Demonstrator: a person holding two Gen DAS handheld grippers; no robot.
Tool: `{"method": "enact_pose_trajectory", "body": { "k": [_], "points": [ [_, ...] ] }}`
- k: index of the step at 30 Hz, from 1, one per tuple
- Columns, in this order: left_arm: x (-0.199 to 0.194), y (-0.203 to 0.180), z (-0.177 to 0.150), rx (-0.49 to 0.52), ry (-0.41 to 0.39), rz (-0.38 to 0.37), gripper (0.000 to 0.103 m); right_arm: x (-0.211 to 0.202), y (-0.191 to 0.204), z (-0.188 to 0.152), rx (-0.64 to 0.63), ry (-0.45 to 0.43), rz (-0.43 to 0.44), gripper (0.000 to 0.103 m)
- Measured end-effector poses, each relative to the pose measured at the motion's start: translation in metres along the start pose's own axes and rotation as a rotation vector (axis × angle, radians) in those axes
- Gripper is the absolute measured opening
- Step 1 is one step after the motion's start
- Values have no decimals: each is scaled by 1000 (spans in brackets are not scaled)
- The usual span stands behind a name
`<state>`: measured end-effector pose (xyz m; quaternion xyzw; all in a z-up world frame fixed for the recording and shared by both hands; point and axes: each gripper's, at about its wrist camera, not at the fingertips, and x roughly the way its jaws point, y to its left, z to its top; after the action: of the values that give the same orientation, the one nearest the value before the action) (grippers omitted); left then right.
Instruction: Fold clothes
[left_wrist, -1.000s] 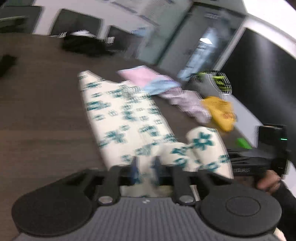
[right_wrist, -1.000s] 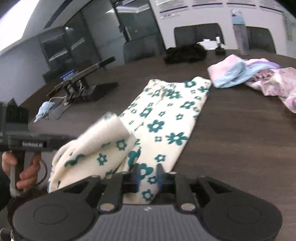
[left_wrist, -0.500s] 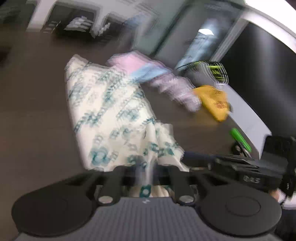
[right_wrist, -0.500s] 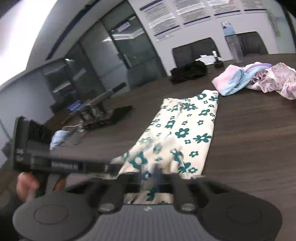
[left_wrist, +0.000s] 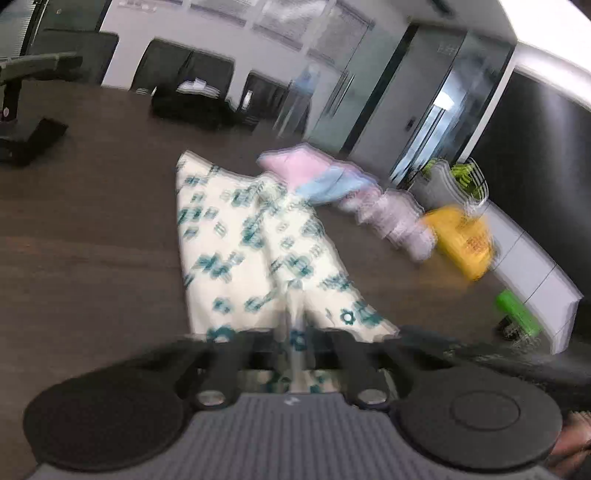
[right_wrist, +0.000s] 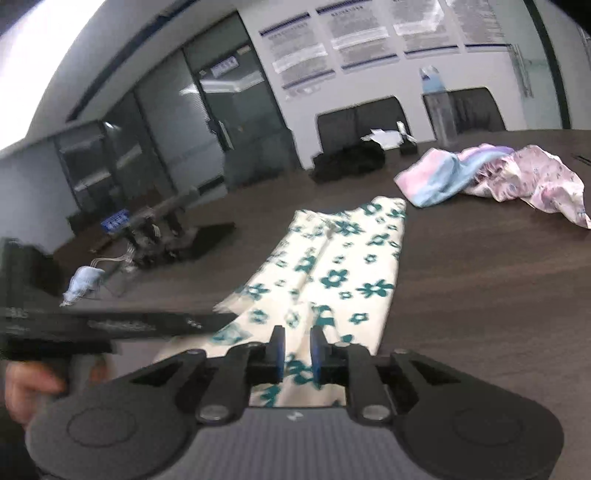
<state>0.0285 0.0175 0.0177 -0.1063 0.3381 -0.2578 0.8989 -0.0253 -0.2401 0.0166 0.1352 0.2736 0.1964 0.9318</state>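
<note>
Black bag (right_wrist: 349, 162), water bottle (right_wrist: 437, 107) (far edge), face mask (right_wrist: 83, 282) on table (right_wrist: 480, 280).

**Counter layout, both wrist views**

Long garment (right_wrist: 343, 266) lies flat on counter (right_wrist: 480, 295), stretching away from both tongs. Right tongs (right_wrist: 297, 345) at its near end; left tongs (left_wrist: 295, 334) beside them, same end. Heap of clothes (right_wrist: 491, 177) right of garment's far end, just beside its corner. Dark bundle (right_wrist: 349, 162) behind, near chairs (right_wrist: 360, 120). Stand (right_wrist: 166, 229) and mask (right_wrist: 83, 280) well left of garment.
</note>
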Motion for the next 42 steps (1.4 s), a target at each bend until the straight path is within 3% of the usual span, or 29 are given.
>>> {"method": "enact_pose_trajectory", "body": {
  "k": [3,6,7,8,9,10,11,12,13,15,18,19,20,23,26,30,34,37,39,40,41,42],
  "points": [
    [-8,1,-14,1,-25,12,4,11,9,-9,-43,64,-7,14],
    [-32,9,-11,-47,-63,-31,16,10,8,-10,-79,79,-1,15],
    [-42,12,-10,-39,-77,-49,33,-1,7,-5,-100,52,18,20],
    [-52,15,-9,-30,-91,-66,52,-16,5,-1,-129,5,47,32],
    [-56,16,-9,-18,-84,-78,55,-31,7,0,-183,-38,87,40],
    [-58,16,-10,-4,-70,-87,54,-44,13,-1,-268,-67,136,54],
    [-55,17,-10,-7,-43,-95,51,-54,19,-3,-358,-88,178,61],
    [-49,19,-11,-35,-4,-108,44,-55,30,-7,-464,-81,197,61],
    [-44,22,-11,-69,25,-118,27,-52,42,-13,-575,-62,208,60],
    [-37,28,-13,-138,73,-134,26,-42,61,-25,-769,-27,219,60],
    [-48,36,-12,-171,73,-156,27,-14,75,-38,-947,52,201,55],
    [-53,38,-12,-175,67,-165,32,-5,78,-41,-987,82,194,54],
    [-60,38,-11,-151,55,-173,46,2,79,-44,-1023,97,182,44],
    [-89,22,-15,137,-24,-162,74,12,76,-36,-1029,146,220,30],
    [-113,-9,-39,546,-138,-103,85,10,71,-24,-990,197,294,22],
    [-126,-40,-89,976,-227,-94,89,-10,67,-12,-915,266,418,22],
    [-127,-59,-132,1307,-267,-139,89,-29,63,0,-836,334,540,22],
    [-122,-66,-140,1387,-302,-164,89,-39,65,5,-799,392,622,22],
    [-121,-69,-139,1383,-305,-199,86,-42,68,6,-760,423,658,22],
    [-120,-70,-138,1381,-294,-227,70,-43,68,7,-731,435,673,22],
    [-120,-72,-138,1378,-256,-266,40,-43,68,7,-702,447,688,24],
    [-119,-71,-134,1342,-223,-290,34,-44,68,8,-674,456,695,26]
  ]
}}
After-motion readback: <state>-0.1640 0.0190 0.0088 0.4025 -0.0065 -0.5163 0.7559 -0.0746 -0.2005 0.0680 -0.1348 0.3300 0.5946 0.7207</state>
